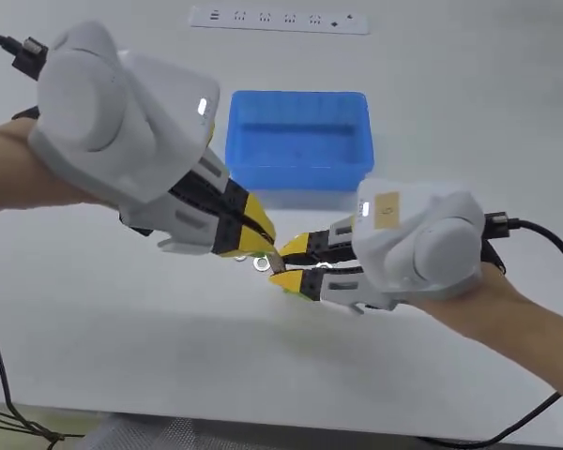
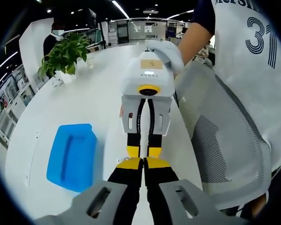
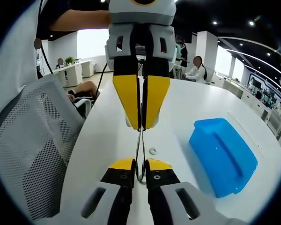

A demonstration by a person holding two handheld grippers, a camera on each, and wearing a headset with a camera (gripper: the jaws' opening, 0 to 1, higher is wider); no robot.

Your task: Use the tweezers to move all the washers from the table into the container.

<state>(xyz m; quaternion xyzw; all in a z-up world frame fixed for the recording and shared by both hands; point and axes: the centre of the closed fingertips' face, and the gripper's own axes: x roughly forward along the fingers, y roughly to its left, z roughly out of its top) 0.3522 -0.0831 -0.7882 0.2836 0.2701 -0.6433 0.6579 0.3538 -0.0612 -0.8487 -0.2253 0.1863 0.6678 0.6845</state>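
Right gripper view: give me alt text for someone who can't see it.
Two yellow-tipped grippers meet nose to nose over a white table, the right gripper from below and the left gripper from above, both shut on thin metal tweezers between them. A small washer lies on the table just beside the tweezers, with a blue container further to the view's right.

Head view looks down; gripper views face each other closely, all sharing the blue container (image 1: 298, 176).

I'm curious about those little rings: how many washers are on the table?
1: a washer lies on the white table, just right of the tweezers in the right gripper view. Others may be hidden.
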